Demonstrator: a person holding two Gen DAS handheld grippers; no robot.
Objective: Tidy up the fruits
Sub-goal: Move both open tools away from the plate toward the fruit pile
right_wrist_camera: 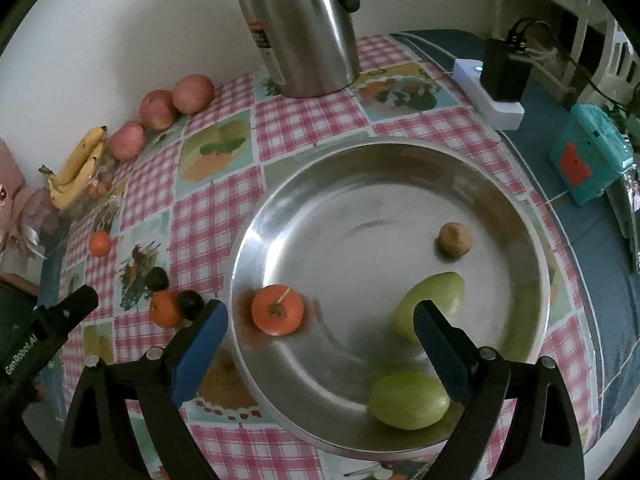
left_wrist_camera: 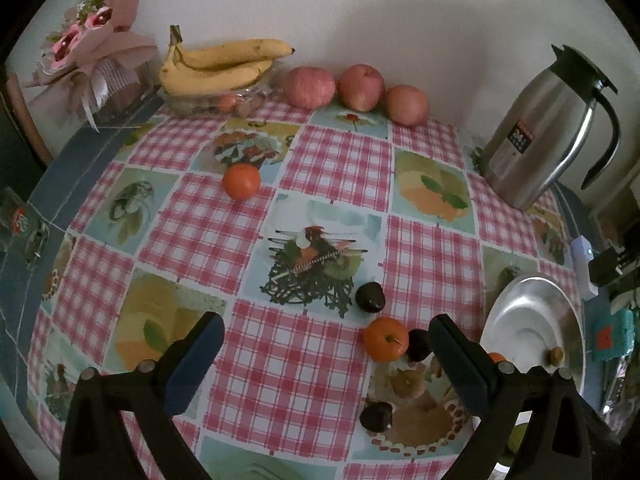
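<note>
Fruits are lying partly in the metal plate (right_wrist_camera: 516, 216) and partly loose on the checked tablecloth (left_wrist_camera: 312, 168). In the plate an orange (right_wrist_camera: 277, 309) with a stem is sitting near the left rim, two green fruits (right_wrist_camera: 434, 300) are lying toward the near side, and a small brown fruit (right_wrist_camera: 455, 239) is resting toward the far right. The right gripper (right_wrist_camera: 320, 344) is hanging above the plate with its jaws spread and nothing between them, so it is looking released. The left gripper (left_wrist_camera: 326, 354) is likewise spread wide and empty, hovering over the cloth.

Just beside the plate, a tabletop orange (left_wrist_camera: 386, 339) is sitting touching a dark plum (left_wrist_camera: 418, 345), with another dark fruit (left_wrist_camera: 370, 297) just beyond and one more (left_wrist_camera: 376, 416) nearer the camera. A far orange (left_wrist_camera: 241, 181) is sitting well apart, and the bananas (left_wrist_camera: 224, 66) and three apples (left_wrist_camera: 362, 87) are lining the wall near the steel jug (left_wrist_camera: 548, 128).

The likely step is picking up the tabletop orange with the left gripper. Doing it well means coming down with the fingers straddling the orange on the sides away from the plum, closing gently at its widest part so it is not rolling out, then lowering it into a bare spot of the plate
</note>
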